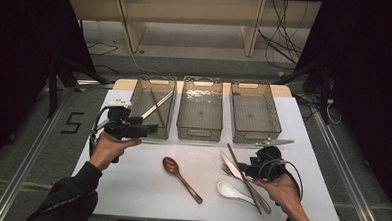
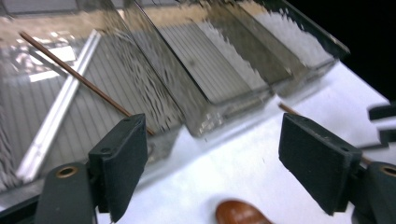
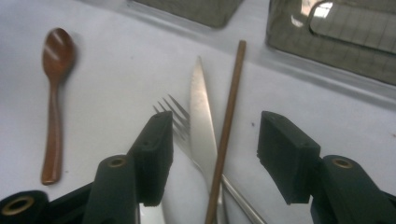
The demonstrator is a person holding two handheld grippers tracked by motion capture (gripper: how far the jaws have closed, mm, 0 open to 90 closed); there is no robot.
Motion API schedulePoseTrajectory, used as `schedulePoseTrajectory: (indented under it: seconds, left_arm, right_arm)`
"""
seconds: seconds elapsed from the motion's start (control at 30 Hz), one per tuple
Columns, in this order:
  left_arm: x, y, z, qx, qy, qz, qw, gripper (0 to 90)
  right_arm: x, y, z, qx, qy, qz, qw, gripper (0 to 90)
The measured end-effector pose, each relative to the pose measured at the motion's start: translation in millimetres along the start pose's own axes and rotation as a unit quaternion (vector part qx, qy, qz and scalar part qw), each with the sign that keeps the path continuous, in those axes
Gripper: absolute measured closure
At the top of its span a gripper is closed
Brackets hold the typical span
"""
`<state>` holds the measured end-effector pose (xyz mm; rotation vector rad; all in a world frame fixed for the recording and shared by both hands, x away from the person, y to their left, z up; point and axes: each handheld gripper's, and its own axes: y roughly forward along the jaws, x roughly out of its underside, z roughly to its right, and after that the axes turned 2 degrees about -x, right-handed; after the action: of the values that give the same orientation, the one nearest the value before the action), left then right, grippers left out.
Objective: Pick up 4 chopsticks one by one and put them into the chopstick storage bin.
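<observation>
My left gripper point(image 1: 150, 129) hovers at the front wall of the left clear bin point(image 1: 157, 79), jaws open point(image 2: 210, 168) and nothing between them. A brown chopstick point(image 2: 79, 80) and a silver utensil point(image 2: 60, 109) lie in that bin. My right gripper point(image 1: 244, 167) is low over a cluster of cutlery; its open jaws point(image 3: 215, 154) straddle a knife point(image 3: 201, 107) and a brown chopstick point(image 3: 231, 102) without touching either. A fork point(image 3: 175, 114) lies under the left jaw. A wooden spoon point(image 1: 181, 177) rests mid-table, its bowl just below my left gripper's jaws point(image 2: 240, 214).
A middle bin point(image 1: 202, 81) and a right bin point(image 1: 250, 84) stand beside the left one along the back of the white table point(image 1: 130, 187). A white ceramic spoon point(image 1: 233, 191) lies near the front edge. A silver utensil point(image 1: 275, 142) lies before the right bin.
</observation>
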<state>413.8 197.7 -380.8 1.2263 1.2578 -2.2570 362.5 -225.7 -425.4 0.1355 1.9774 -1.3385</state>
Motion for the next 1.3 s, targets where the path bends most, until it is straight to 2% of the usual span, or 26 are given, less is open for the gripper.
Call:
schedulePoseTrajectory:
  seconds: [0.23,0.57,0.8,0.87,1.1,1.3]
  left_arm:
    - [16.7,-5.7,8.2,0.013,0.005,0.003,0.9999,20.4]
    - [36.8,-11.9,16.5,0.02,0.032,0.001,0.9993,17.4]
    - [42.6,-12.1,19.2,0.024,0.025,0.002,0.9994,17.0]
    - [44.2,-13.6,19.5,0.022,0.029,0.001,0.9993,17.0]
    - [49.1,-16.8,21.0,0.012,0.025,0.003,0.9996,16.6]
    - [51.0,-16.1,22.5,0.019,0.024,-0.003,0.9995,16.5]
  right_arm:
    - [-1.5,13.7,5.3,0.007,0.003,-0.033,0.9994,49.0]
    - [-3.8,23.8,5.0,0.012,-0.002,-0.056,0.9983,45.3]
    - [-3.2,28.4,4.3,0.011,-0.006,-0.074,0.9972,48.5]
    - [-2.8,28.4,4.2,0.009,-0.007,-0.078,0.9969,50.8]
    - [-1.3,29.7,3.3,0.004,-0.011,-0.089,0.9959,57.5]
    - [-0.3,32.8,1.8,0.002,-0.014,-0.1,0.9949,62.8]
